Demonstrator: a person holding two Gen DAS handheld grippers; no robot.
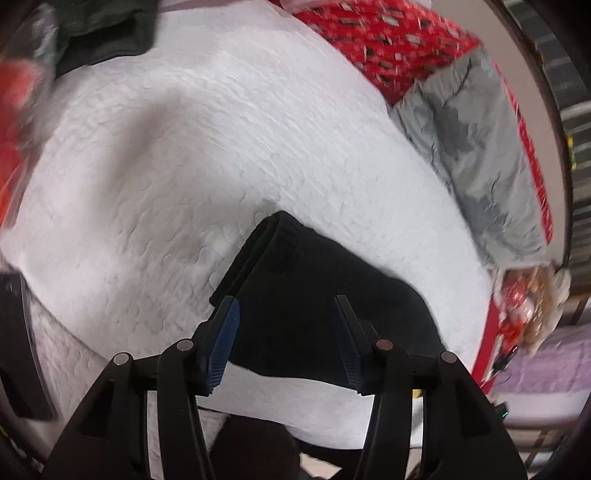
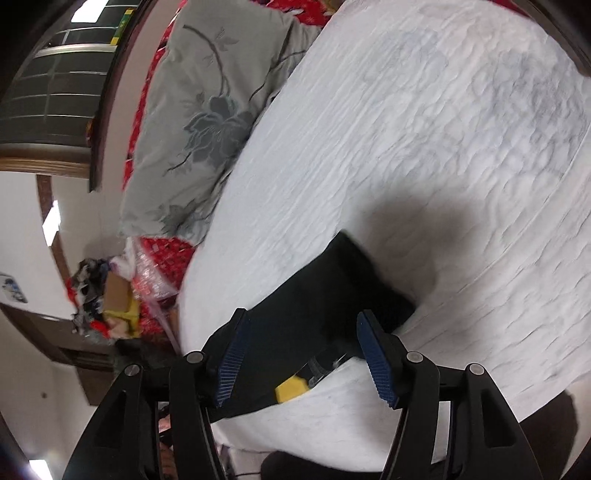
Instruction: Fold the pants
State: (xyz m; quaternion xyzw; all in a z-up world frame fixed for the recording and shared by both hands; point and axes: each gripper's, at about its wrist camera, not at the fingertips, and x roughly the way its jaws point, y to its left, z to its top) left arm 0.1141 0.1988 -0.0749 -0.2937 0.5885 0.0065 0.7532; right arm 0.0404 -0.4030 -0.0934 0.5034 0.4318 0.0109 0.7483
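The black pants (image 1: 295,266) lie as a folded, compact bundle on the white quilted bed cover (image 1: 184,147). My left gripper (image 1: 285,301) hovers just over the bundle's near part with its jaws apart and no cloth pinched between the blue pads. In the right wrist view the same pants (image 2: 332,288) lie slantwise on the cover (image 2: 443,129). My right gripper (image 2: 303,313) stands open above them, its pads clear of the cloth. A small yellow piece (image 2: 291,389) shows at the pants' near edge.
A grey flower-patterned pillow (image 1: 476,155) (image 2: 207,110) lies along the bed's side, on a red patterned blanket (image 1: 388,40). Dark clothes (image 1: 107,33) are piled at the far corner. Mixed clutter (image 2: 107,299) sits off the bed's edge.
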